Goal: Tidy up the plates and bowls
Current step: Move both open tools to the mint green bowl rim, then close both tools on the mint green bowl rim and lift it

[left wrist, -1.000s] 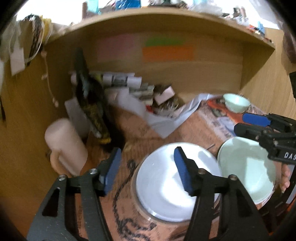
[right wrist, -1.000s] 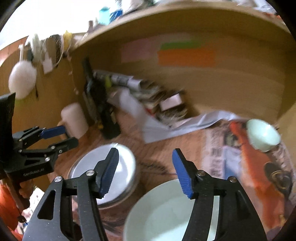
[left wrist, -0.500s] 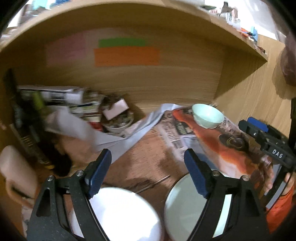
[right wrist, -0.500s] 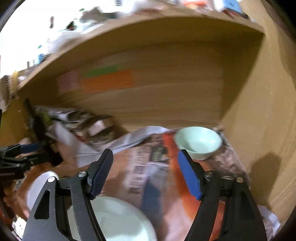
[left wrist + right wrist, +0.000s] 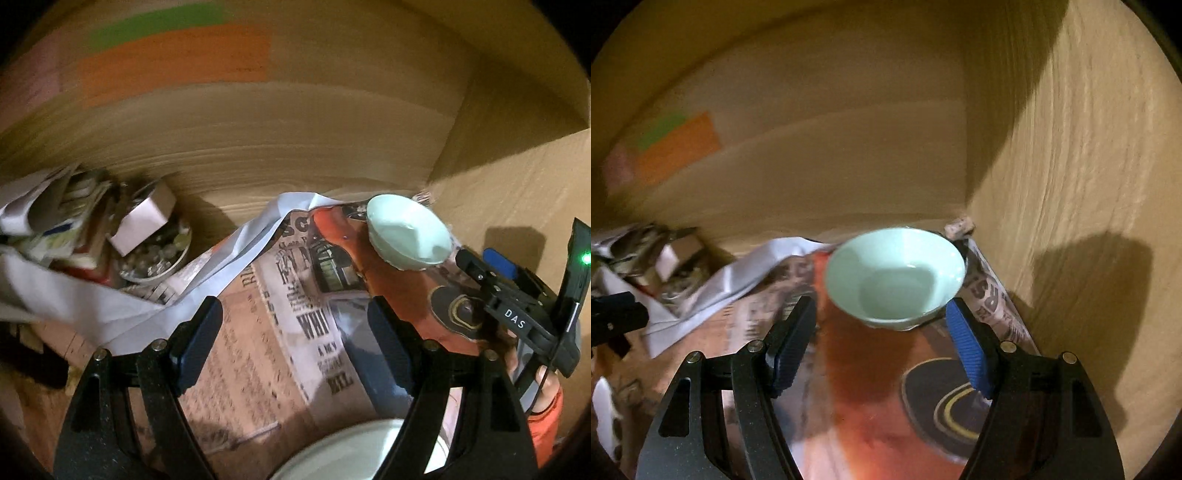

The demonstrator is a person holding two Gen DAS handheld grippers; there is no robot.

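Right claw (image 5: 881, 349) is spread and empty – its jaws have just been widening – aligned on the pale-green bowl (image 5: 895, 275) sitting on newspaper (image 5: 879, 398) in the desk's back corner, presumably for a rim grasp. Left claw (image 5: 295, 349) – likewise widened, empty – hovers above a plate (image 5: 354, 452).

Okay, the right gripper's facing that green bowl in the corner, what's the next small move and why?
Probably ease the right gripper forward so its open jaws straddle the bowl. The bowl sits upright on the newspaper just beyond the fingertips, roughly centred between them, and nothing is held yet. The jaws have just been opening, and look about wide enough for it.
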